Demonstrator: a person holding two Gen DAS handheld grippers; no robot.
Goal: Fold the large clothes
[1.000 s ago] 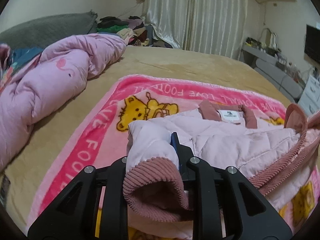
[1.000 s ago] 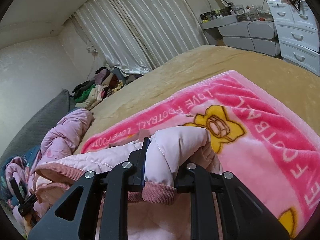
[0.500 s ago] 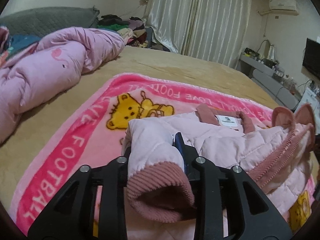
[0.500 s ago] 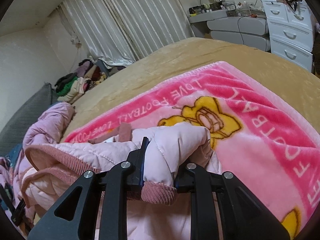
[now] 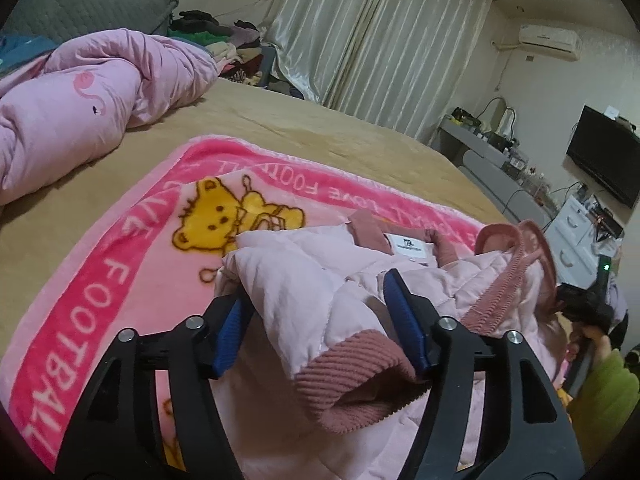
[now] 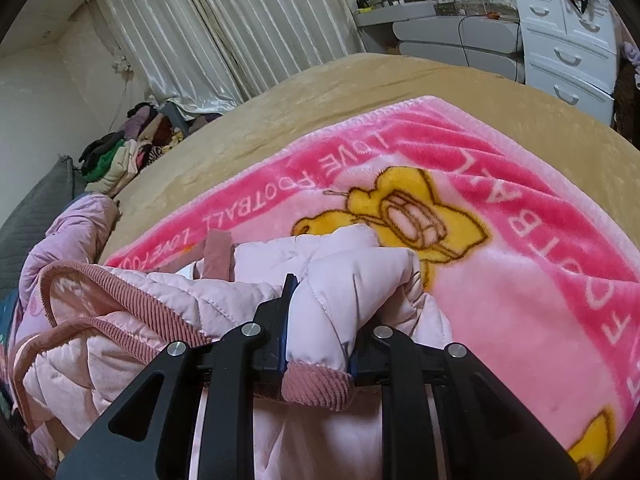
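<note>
Left gripper (image 5: 320,320) opening, releasing left sleeve (image 5: 344,344) lower centre; right gripper (image 6: 320,320) clamping right sleeve (image 6: 340,304), laying it onto jacket (image 6: 132,328) for fold.

A pale pink quilted jacket (image 5: 316,292) lay crumpled on a pink blanket (image 5: 100,288) printed with yellow bears, at its near side. Its collar, cuffs and hood edge were dusty-rose corduroy. A white label (image 5: 408,246) showed inside the collar at the far side. One sleeve (image 5: 344,344) was folded across the body, its ribbed cuff nearest. The hood (image 5: 516,264) stood bunched up on the right.
</note>
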